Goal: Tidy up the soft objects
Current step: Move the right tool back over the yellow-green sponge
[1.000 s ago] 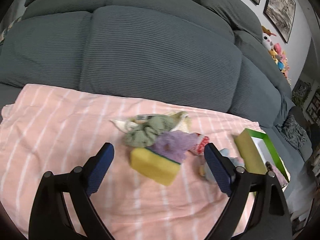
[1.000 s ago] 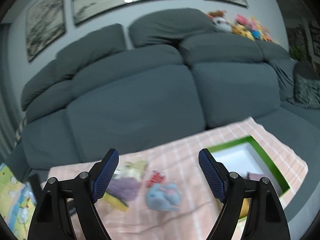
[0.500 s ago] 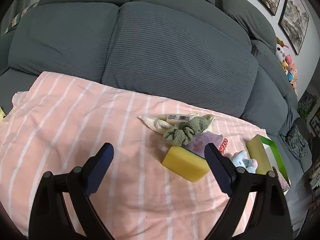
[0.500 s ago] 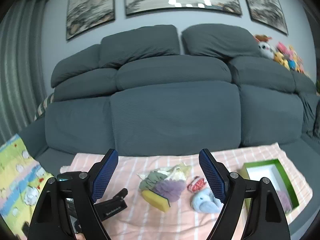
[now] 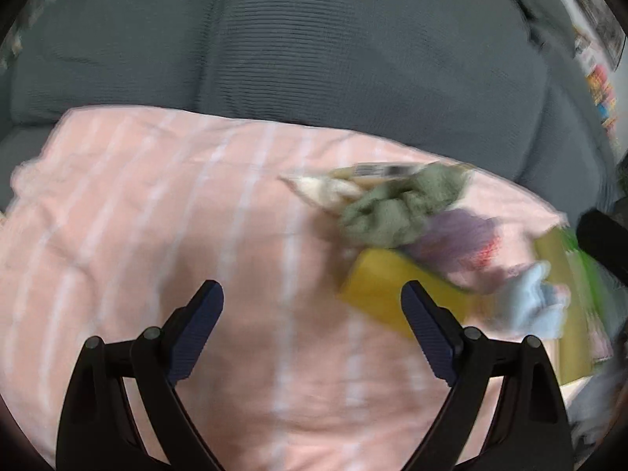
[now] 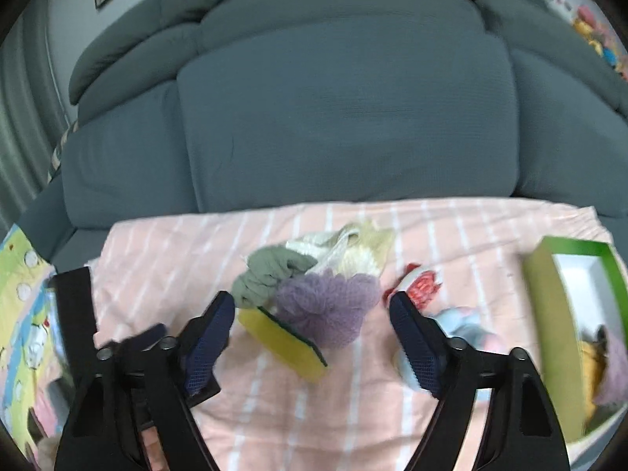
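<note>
A pile of soft things lies on a pink striped cloth [image 6: 451,235]: a yellow sponge [image 6: 284,339], a purple puff [image 6: 329,306], a green cloth [image 6: 271,274], a cream cloth [image 6: 353,247], a red-white item [image 6: 422,286] and a blue plush [image 6: 463,325]. My right gripper [image 6: 312,341] is open just above the sponge and puff. My left gripper [image 5: 312,327] is open and empty, left of the sponge [image 5: 396,294], green cloth [image 5: 396,208] and blue plush [image 5: 530,302]. The left view is blurred.
A green box [image 6: 549,306] with a white inside stands at the right and holds a yellow and a purple soft item. A grey sofa back [image 6: 345,110] rises behind the cloth. A colourful mat [image 6: 19,314] lies at the left. Plush toys [image 6: 588,31] sit on the sofa top.
My right gripper has dropped lower and closer to the pile, with the sponge and puff between its fingers. My left gripper has swung left, so the pile sits to its right.
</note>
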Demonstrator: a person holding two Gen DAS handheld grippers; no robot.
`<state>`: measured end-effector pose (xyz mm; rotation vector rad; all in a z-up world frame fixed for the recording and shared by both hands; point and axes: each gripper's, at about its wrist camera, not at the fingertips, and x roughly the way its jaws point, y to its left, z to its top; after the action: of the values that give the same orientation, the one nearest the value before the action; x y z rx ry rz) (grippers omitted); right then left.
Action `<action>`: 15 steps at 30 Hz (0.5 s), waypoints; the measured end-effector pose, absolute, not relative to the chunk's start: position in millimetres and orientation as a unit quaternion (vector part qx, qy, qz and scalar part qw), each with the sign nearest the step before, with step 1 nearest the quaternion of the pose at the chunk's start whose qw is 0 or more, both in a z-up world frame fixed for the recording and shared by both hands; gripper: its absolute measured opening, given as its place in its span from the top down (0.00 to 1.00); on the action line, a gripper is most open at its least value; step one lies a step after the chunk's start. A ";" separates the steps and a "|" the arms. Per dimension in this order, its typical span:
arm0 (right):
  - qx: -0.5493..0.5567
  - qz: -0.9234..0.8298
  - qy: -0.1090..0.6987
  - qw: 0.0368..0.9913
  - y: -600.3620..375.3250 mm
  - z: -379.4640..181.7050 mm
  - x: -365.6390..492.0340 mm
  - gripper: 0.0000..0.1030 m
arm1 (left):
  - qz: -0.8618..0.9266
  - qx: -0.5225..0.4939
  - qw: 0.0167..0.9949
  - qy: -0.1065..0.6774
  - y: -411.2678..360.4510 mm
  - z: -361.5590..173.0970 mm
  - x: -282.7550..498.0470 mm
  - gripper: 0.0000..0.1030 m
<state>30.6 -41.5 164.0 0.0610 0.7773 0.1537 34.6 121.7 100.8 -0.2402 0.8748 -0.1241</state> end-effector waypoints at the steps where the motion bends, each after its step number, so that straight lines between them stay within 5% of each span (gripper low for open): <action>1: 0.034 0.083 0.388 0.917 -41.2 154.7 36.7 0.33 | -0.046 -0.101 0.899 0.423 120.7 98.8 35.3 0.11; 15: -0.004 0.126 0.434 0.892 -12.5 86.7 57.1 0.38 | 0.030 -0.066 0.896 0.439 140.0 83.0 44.3 0.11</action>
<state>57.1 -12.5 86.7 -0.0079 0.9017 0.2605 44.3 140.0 83.0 -0.1358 0.9097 0.0627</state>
